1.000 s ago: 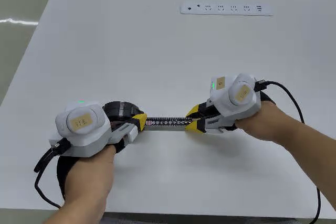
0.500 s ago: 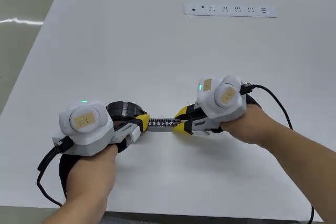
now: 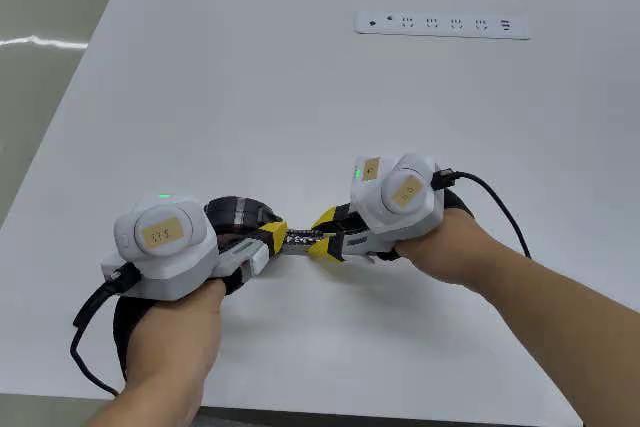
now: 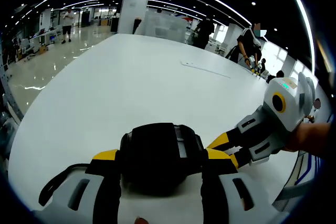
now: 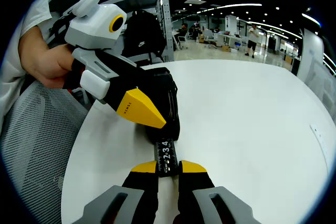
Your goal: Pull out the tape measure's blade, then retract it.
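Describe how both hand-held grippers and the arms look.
The left hand-held gripper and right hand-held gripper match: rounded white housings, black bodies, yellow-tipped jaws, a green light, and tan paper labels with small markings on top. A black cable loops from the rear of the left one, and a second black cable trails from the right one. The forearms are bare, and no gloves are worn.
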The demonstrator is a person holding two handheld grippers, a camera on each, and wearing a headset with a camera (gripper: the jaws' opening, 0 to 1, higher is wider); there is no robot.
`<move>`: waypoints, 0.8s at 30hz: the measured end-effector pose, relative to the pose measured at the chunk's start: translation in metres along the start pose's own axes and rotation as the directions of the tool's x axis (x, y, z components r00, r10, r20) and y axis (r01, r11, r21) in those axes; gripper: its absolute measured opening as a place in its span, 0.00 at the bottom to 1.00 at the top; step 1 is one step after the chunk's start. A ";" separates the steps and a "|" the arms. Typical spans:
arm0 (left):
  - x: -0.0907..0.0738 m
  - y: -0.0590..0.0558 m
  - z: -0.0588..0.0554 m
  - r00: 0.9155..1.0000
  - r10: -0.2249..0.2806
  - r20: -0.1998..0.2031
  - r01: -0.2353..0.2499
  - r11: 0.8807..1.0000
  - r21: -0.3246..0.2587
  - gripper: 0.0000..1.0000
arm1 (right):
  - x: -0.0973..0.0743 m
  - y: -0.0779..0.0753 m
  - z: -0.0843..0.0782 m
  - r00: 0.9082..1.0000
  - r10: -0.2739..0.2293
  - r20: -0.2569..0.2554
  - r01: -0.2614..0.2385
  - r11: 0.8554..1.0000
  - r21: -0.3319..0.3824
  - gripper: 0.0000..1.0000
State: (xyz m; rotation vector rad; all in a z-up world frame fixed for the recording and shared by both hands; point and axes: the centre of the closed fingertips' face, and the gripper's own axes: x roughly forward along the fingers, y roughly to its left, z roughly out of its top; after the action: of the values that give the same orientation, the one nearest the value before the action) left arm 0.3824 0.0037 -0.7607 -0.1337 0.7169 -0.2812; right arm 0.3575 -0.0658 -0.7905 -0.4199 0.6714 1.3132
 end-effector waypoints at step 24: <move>0.000 0.000 0.000 1.000 0.000 0.006 0.000 1.000 -0.006 0.58 | 0.015 0.001 0.014 0.999 0.004 0.031 -0.005 1.000 0.012 0.11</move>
State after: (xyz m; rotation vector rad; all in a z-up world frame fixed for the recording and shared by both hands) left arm 0.3822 0.0035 -0.7602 -0.1407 0.7123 -0.2785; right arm 0.3610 -0.0458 -0.7903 -0.3870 0.6544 1.3167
